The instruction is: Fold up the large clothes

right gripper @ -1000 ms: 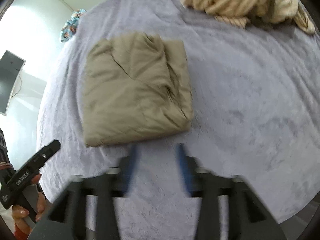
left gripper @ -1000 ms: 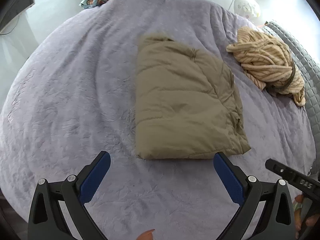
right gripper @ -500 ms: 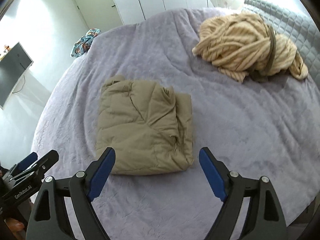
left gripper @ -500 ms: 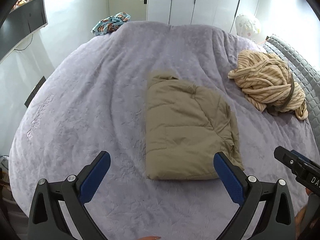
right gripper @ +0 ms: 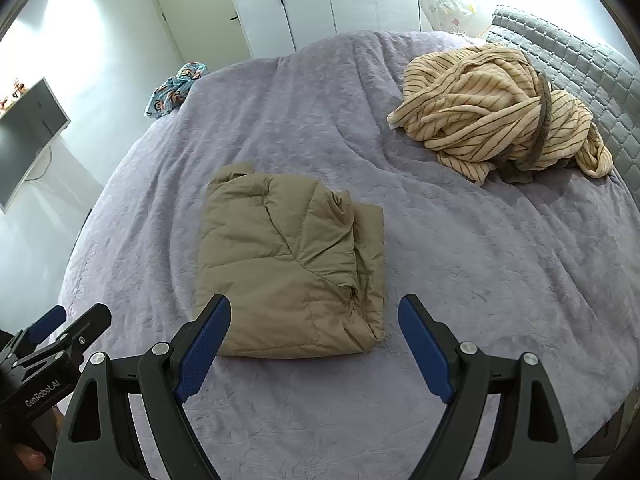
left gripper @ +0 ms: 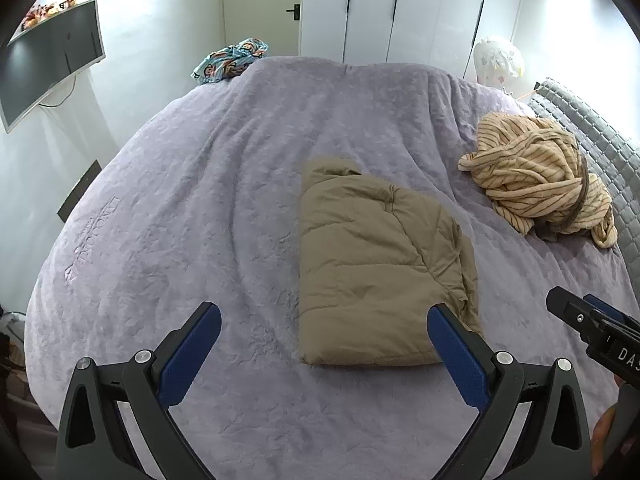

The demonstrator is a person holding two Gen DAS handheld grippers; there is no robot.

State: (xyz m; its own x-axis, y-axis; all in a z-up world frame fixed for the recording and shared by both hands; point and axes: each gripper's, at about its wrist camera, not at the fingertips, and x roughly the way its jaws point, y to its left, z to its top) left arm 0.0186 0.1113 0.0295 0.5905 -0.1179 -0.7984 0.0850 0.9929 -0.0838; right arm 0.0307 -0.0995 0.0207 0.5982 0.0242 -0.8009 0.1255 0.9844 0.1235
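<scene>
Folded tan puffer jacket [left gripper: 380, 268] lying on purple bedspread [left gripper: 200, 220]; left hand-held gripper [left gripper: 324, 348] and right hand-held gripper [right gripper: 314, 338] both spread wide, empty, above near edge.

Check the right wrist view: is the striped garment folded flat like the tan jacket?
No, the striped garment lies in a bunched heap near the headboard, while the tan jacket is folded flat.
</scene>
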